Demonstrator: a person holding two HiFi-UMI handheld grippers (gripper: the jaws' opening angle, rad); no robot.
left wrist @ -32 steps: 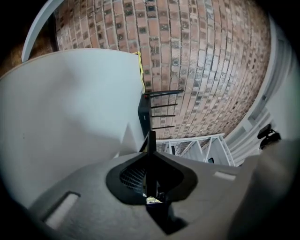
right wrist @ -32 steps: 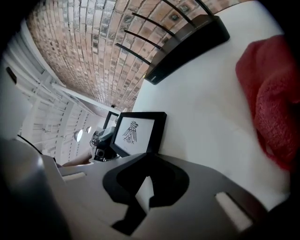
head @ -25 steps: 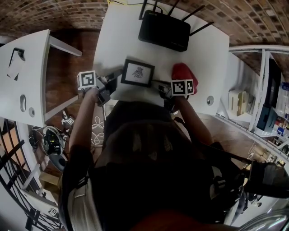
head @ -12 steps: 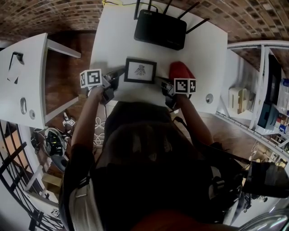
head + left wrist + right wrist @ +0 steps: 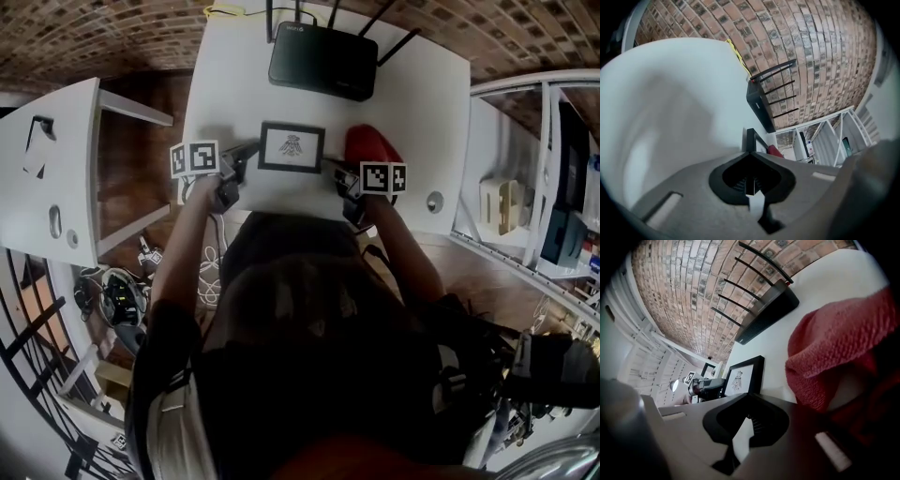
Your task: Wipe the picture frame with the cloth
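Note:
A black picture frame (image 5: 292, 147) with a small drawing stands on the white table (image 5: 225, 103); it also shows in the right gripper view (image 5: 743, 376). A red cloth (image 5: 370, 145) lies bunched just right of it, large in the right gripper view (image 5: 834, 343). My left gripper (image 5: 248, 150) is shut, its tips meeting right at the frame's left edge (image 5: 751, 139); nothing shows between the jaws (image 5: 750, 152). My right gripper (image 5: 330, 167) is shut and empty near the frame's lower right corner, with the cloth to its right (image 5: 749, 394).
A black router (image 5: 323, 61) with antennas sits at the table's far side behind the frame. A yellow cable (image 5: 225, 11) lies at the far left corner. A second white desk (image 5: 56, 159) stands to the left, white shelving (image 5: 525, 197) to the right.
My left gripper has moved in toward the frame's left edge, rolled a little, and its jaws have closed. The right gripper has edged toward the frame, still shut.

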